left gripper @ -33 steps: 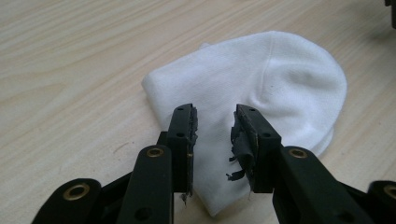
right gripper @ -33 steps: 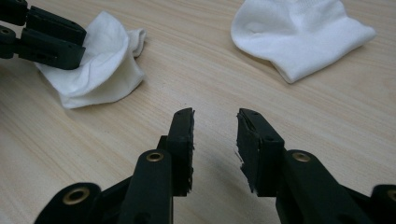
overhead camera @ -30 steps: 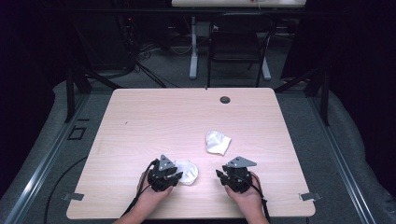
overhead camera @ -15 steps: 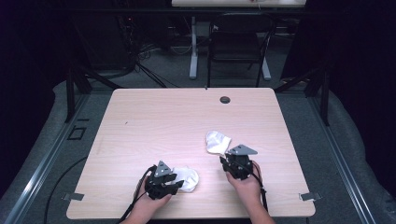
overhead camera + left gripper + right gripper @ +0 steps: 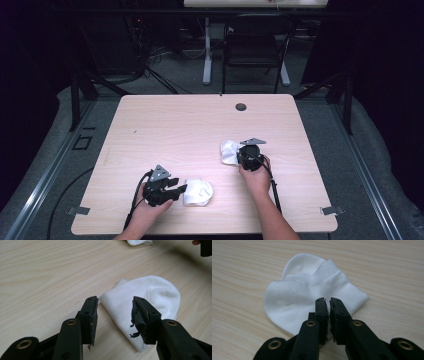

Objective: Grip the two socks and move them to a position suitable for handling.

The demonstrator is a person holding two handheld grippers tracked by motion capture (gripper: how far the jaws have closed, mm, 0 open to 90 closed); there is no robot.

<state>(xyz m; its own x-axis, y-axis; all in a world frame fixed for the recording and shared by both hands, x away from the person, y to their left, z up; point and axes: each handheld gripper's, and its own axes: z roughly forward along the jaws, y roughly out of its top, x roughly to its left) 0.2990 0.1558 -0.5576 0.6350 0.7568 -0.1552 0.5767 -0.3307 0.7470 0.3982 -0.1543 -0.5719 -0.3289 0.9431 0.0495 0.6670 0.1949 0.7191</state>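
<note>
High view: table [image 5: 200, 125] of pale wood grain carries two white socks. Left gripper [image 5: 179, 190] sits near the table's 7 o'clock edge, held in the person's left hand [image 5: 145, 212], with its jaws pointing toward 3 o'clock and its tips just beside the folded sock [image 5: 199, 192]. Right gripper [image 5: 239, 152] sits at about 4 o'clock from the table centre, held in the right hand [image 5: 256, 172]; its jaws point toward 9 o'clock at the second sock [image 5: 229, 151], which lies just past them. A small dark round grommet [image 5: 241, 107] is set in the tabletop near the 12 o'clock edge, well apart from both socks. A black chair [image 5: 256, 52] stands on the floor beyond the table.

Left gripper view: jaws are spread wide — the left jaw rests over bare table [image 5: 37, 277], the right jaw over the folded sock [image 5: 155, 293]. The sock's pointed corner lies between the two jaws; whether either pad touches the fabric cannot be told. The second sock [image 5: 138, 242] appears at the 12 o'clock edge.

Right gripper view: jaws are pressed nearly together with only a narrow slit between the pads. Their tips lie over the near edge of the second sock [image 5: 294, 297] — whether fabric is pinched between them cannot be told. The ribbed cuff [image 5: 327, 269] of this sock points toward 12 o'clock, and the sock lies flat on the table [image 5: 387, 270].
</note>
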